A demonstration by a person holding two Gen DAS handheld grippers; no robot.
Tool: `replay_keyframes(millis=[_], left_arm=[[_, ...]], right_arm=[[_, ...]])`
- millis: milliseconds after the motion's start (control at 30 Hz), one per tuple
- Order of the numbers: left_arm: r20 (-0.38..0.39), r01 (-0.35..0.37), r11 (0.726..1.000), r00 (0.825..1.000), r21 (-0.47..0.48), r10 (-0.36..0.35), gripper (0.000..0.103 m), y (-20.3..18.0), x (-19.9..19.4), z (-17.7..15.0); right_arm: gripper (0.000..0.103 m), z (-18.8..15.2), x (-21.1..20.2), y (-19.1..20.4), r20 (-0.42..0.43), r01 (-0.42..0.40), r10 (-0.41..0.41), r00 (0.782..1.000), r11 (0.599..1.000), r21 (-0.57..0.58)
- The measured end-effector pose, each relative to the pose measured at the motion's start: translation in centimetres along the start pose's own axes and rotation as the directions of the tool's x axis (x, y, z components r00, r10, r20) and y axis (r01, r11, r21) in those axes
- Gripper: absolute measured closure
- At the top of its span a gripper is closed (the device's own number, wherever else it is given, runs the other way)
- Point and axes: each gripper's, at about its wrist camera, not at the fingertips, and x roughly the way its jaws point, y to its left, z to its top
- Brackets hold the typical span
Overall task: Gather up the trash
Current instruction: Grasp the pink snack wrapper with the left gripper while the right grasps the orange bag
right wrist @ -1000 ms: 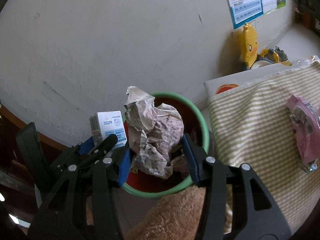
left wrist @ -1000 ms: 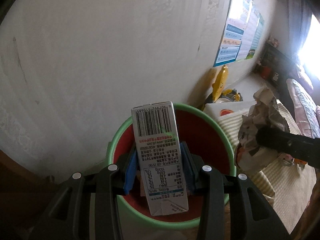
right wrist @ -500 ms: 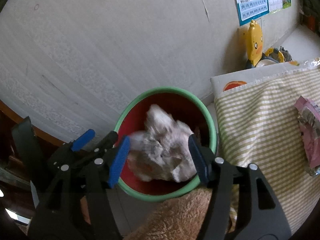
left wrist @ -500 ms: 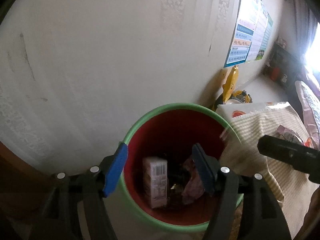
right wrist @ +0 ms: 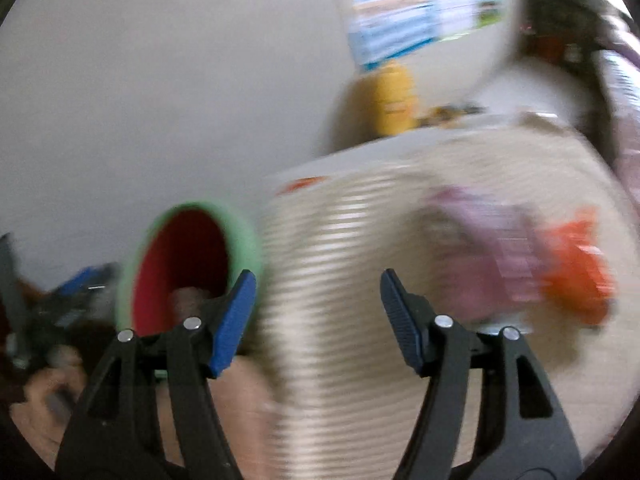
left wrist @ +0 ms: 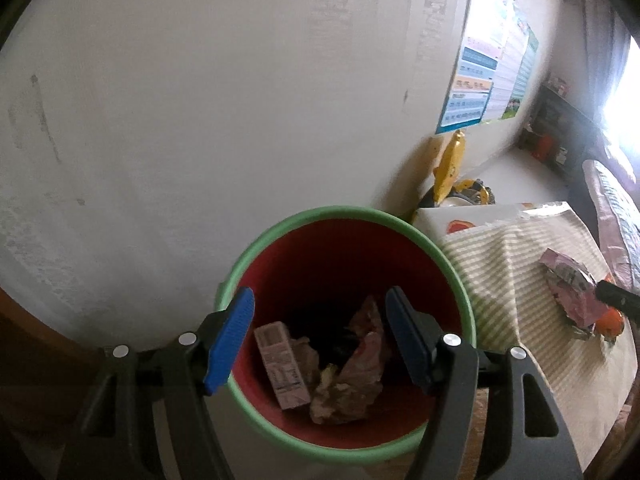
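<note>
A red bin with a green rim [left wrist: 400, 220] stands by the wall. Inside lie a small carton [left wrist: 282, 364] and crumpled paper [left wrist: 352, 376]. My left gripper [left wrist: 320, 336] is open and empty above the bin's mouth. My right gripper [right wrist: 316, 320] is open and empty over the striped cloth [right wrist: 340, 248], to the right of the bin [right wrist: 136, 272]; that view is blurred. A pink wrapper [left wrist: 568, 288] and an orange piece [left wrist: 612, 320] lie on the cloth, also seen blurred in the right wrist view as pink [right wrist: 492, 252] and orange [right wrist: 576, 272] patches.
A white wall rises behind the bin. A poster [left wrist: 480, 88] hangs on it, with a yellow toy [left wrist: 450, 164] on the floor below. The striped cloth [left wrist: 500, 264] covers a surface right of the bin. A brown towel [right wrist: 244, 408] lies at the near edge.
Both grippers opened and dropped their loads: the carton and the crumpled paper fell into the bin. The right gripper then swung right, towards the wrappers on the cloth.
</note>
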Motion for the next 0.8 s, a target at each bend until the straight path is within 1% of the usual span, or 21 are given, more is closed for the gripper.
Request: replay_keyframes(millis=[33, 67, 133, 167, 200, 233, 267, 300, 367, 400, 467, 500, 567, 600, 633, 667, 767, 800], left_arm=[[0.0, 0.006, 1.0, 1.0, 0.009, -0.006, 0.038, -0.4, -0.1, -0.1], [0.0, 0.011, 1.0, 1.0, 0.022, -0.011, 0.038, -0.8, -0.1, -0.1], [-0.001, 0.018, 0.999, 1.0, 0.036, -0.018, 0.038, -1.5, -0.1, -0.1], [-0.005, 0.026, 0.999, 1.0, 0.04, -0.026, 0.038, -2.0, -0.1, -0.2], [-0.01, 0.034, 0.999, 0.999, 0.042, -0.034, 0.038, -2.4, -0.1, -0.2], [-0.019, 0.046, 0.998, 0.999, 0.045, -0.045, 0.038, -3.0, 0.0, -0.2], [-0.025, 0.059, 0.997, 0.998, 0.051, -0.058, 0.038, -3.6, 0.0, -0.2], [-0.026, 0.08, 0.994, 0.997, 0.071, -0.078, 0.038, -4.8, -0.3, -0.3], [-0.014, 0.099, 0.988, 0.995, 0.12, -0.099, 0.038, -6.8, -0.9, -0.3], [-0.013, 0.111, 0.984, 0.994, 0.138, -0.11, 0.038, -7.7, -1.1, -0.3], [-0.017, 0.142, 0.976, 0.99, 0.167, -0.141, 0.038, -9.5, -1.5, -0.2], [-0.02, 0.154, 0.969, 0.988, 0.194, -0.153, 0.038, -10.9, -1.8, -0.2], [-0.028, 0.182, 0.958, 0.983, 0.224, -0.18, 0.038, -12.8, -2.1, 0.0], [-0.037, 0.221, 0.95, 0.975, 0.221, -0.218, 0.038, -14.0, -2.3, 0.2], [-0.046, 0.253, 0.942, 0.967, 0.218, -0.249, 0.038, -15.1, -2.3, 0.5], [-0.058, 0.286, 0.933, 0.958, 0.219, -0.281, 0.038, -16.5, -2.2, 0.8], [-0.086, 0.348, 0.905, 0.937, 0.243, -0.337, 0.038, -20.7, -1.6, 1.3], [-0.108, 0.374, 0.89, 0.927, 0.262, -0.358, 0.038, -22.8, -0.9, 1.5]], right_arm=[[0.04, 0.1, -0.6, -3.2, 0.009, 0.047, -0.047, 0.999, 0.997, 0.062], [0.04, 0.1, -1.0, -5.4, 0.013, 0.08, -0.082, 0.997, 0.991, 0.105], [0.04, 0.3, -1.8, -10.6, 0.012, 0.16, -0.166, 0.986, 0.965, 0.207], [0.04, 0.4, -1.6, -12.4, -0.002, 0.193, -0.198, 0.98, 0.954, 0.228], [0.04, 0.5, -1.3, -14.1, -0.03, 0.231, -0.23, 0.973, 0.943, 0.239], [0.04, 0.5, -0.7, -15.6, -0.061, 0.252, -0.245, 0.968, 0.936, 0.246], [0.04, 0.5, -0.1, -16.6, -0.081, 0.258, -0.246, 0.966, 0.933, 0.25], [0.04, 0.5, 0.4, -17.3, -0.097, 0.261, -0.244, 0.965, 0.933, 0.246], [0.04, 0.7, 1.6, -17.9, -0.127, 0.278, -0.256, 0.958, 0.936, 0.215], [0.04, 0.9, 2.4, -18.1, -0.141, 0.281, -0.256, 0.956, 0.939, 0.197], [0.041, 0.8, 3.9, -18.4, -0.187, 0.265, -0.232, 0.955, 0.949, 0.173], [0.048, 0.5, 4.4, -18.5, -0.202, 0.255, -0.22, 0.954, 0.953, 0.163], [0.053, 0.2, 4.1, -18.3, -0.187, 0.231, -0.203, 0.961, 0.962, 0.145], [0.059, 0.1, 3.7, -18.4, -0.184, 0.212, -0.184, 0.966, 0.966, 0.145], [0.068, -0.2, 2.9, -18.4, -0.185, 0.182, -0.152, 0.971, 0.971, 0.157], [0.068, -0.2, 2.2, -18.5, -0.182, 0.167, -0.136, 0.974, 0.971, 0.168], [0.069, -1.4, -1.4, -17.9, -0.129, 0.126, -0.102, 0.986, 0.973, 0.195], [0.069, -2.1, -2.6, -17.7, -0.111, 0.113, -0.092, 0.99, 0.973, 0.201]])
